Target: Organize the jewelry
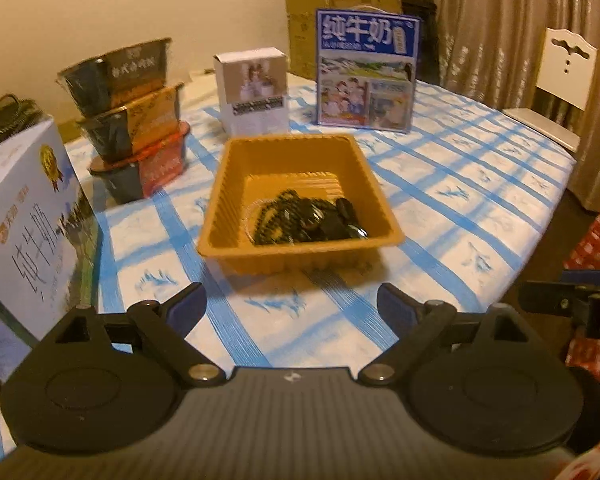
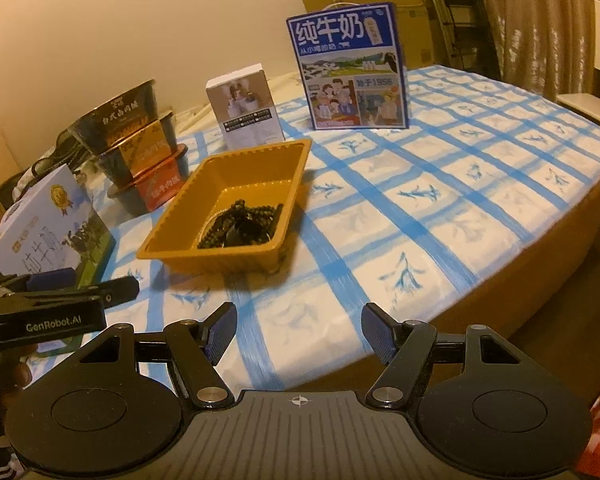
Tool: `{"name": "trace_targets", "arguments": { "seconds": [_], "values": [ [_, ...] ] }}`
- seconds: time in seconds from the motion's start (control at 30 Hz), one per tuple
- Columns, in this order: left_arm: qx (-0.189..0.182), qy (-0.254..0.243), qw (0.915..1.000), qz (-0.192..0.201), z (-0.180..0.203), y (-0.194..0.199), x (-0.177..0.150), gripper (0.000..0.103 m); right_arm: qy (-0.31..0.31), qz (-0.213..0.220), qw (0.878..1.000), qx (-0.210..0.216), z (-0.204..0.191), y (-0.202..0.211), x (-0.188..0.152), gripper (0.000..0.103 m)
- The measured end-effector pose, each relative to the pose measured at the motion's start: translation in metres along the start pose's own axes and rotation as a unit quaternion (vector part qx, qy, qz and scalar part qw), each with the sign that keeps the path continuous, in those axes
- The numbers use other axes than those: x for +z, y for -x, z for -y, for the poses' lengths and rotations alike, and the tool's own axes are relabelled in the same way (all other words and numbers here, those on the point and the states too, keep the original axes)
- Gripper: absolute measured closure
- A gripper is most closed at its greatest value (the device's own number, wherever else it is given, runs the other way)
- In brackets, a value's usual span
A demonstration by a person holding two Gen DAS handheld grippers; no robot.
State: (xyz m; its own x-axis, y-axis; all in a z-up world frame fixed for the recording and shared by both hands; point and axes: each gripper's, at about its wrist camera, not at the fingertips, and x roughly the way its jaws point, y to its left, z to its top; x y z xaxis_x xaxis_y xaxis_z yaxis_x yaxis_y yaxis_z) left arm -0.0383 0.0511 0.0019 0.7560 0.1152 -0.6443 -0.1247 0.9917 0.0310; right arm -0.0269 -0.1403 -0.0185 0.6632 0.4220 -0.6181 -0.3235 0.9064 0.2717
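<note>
An orange plastic tray [image 1: 236, 184] sits on the blue-checked tablecloth, also in the right wrist view [image 2: 188, 216]. In it lies a tangle of dark beaded jewelry [image 1: 300, 220], also seen in the right wrist view [image 2: 244, 224]. My left gripper [image 1: 292, 308] is open and empty, held back near the table's front edge, short of the tray. My right gripper [image 2: 299, 332] is open and empty, at the front edge, to the right of the tray. The left gripper's side [image 2: 60, 300] shows in the right wrist view.
Stacked black instant-food bowls [image 1: 136, 120] stand left of the tray. A small white box [image 1: 254, 92] and a blue milk carton box [image 1: 366, 68] stand behind it. Another milk box [image 1: 28, 208] sits at the left. A white chair [image 1: 560, 84] is at the far right.
</note>
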Motion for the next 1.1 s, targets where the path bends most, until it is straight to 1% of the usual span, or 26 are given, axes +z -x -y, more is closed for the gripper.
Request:
{"name": "trace_targets", "arguments": {
  "seconds": [0.2, 0.3, 0.43, 0.7, 1.1],
  "values": [
    [-0.027, 0.002, 0.9995, -0.016, 0.012, 0.021, -0.007, 0.012, -0.004, -0.007, 1.0, -0.001, 0.004, 0.017, -0.008, 0.034],
    [-0.037, -0.006, 0.9991, -0.02, 0.018, 0.027, -0.008, 0.012, -0.006, -0.008, 1.0, -0.001, 0.007, 0.022, -0.011, 0.034],
    [-0.042, -0.021, 0.9987, -0.019, 0.027, 0.031, -0.008, 0.012, -0.007, -0.007, 1.0, -0.006, 0.008, 0.028, -0.015, 0.034],
    [-0.049, -0.024, 0.9982, -0.025, 0.032, 0.029, -0.008, 0.012, 0.0, -0.01, 1.0, -0.009, 0.008, 0.028, -0.017, 0.034],
    [-0.055, -0.026, 0.9979, -0.022, 0.034, 0.03, -0.008, 0.012, 0.004, -0.011, 1.0, -0.011, 0.005, 0.027, -0.018, 0.034]
  ]
}}
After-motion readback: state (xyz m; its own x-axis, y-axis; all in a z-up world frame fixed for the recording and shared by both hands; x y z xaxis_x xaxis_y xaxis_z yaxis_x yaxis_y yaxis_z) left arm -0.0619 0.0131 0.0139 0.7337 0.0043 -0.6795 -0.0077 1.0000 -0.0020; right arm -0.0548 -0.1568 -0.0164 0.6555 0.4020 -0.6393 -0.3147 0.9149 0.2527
